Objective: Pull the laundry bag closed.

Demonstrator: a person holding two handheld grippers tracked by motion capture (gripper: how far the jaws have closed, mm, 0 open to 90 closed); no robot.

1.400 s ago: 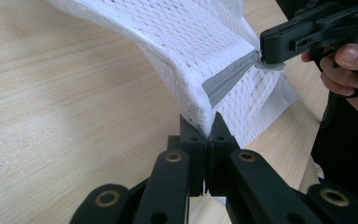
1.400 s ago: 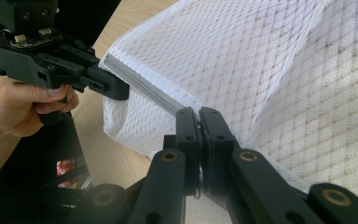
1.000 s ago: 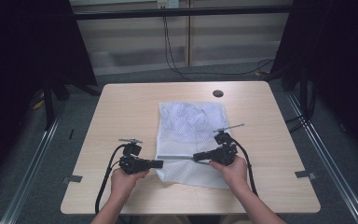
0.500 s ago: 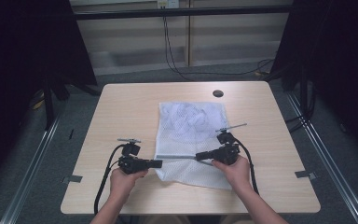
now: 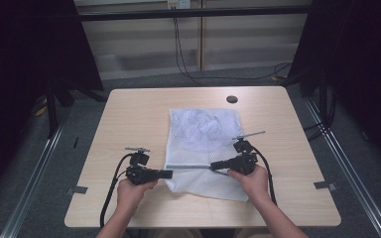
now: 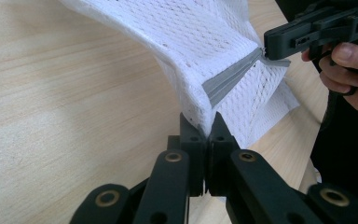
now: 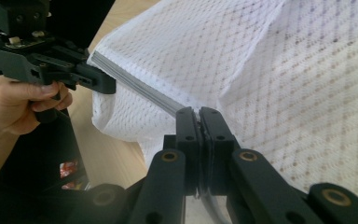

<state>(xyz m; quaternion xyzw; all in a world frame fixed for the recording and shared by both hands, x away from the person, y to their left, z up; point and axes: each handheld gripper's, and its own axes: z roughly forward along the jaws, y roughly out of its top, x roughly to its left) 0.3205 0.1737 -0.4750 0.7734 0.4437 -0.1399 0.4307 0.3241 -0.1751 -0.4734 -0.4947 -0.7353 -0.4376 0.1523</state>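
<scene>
Mesh laundry bag lies mid-table, its near edge pulled taut. Since a second ago the right gripper has crept slightly right along the grey zipper, so the zip is probably being drawn, though I cannot tell which way. The left gripper stays clamped on the bag's near-left corner; the right's jaws are pressed together on the zipper. Count: one bag, one zipper, two grippers, one table.

can't make out what's bunched up inside the mesh bag from the high view, too small; the person's forearms get chopped off at the bottom edge; the zipper's end is buried between the right gripper's jaws
</scene>
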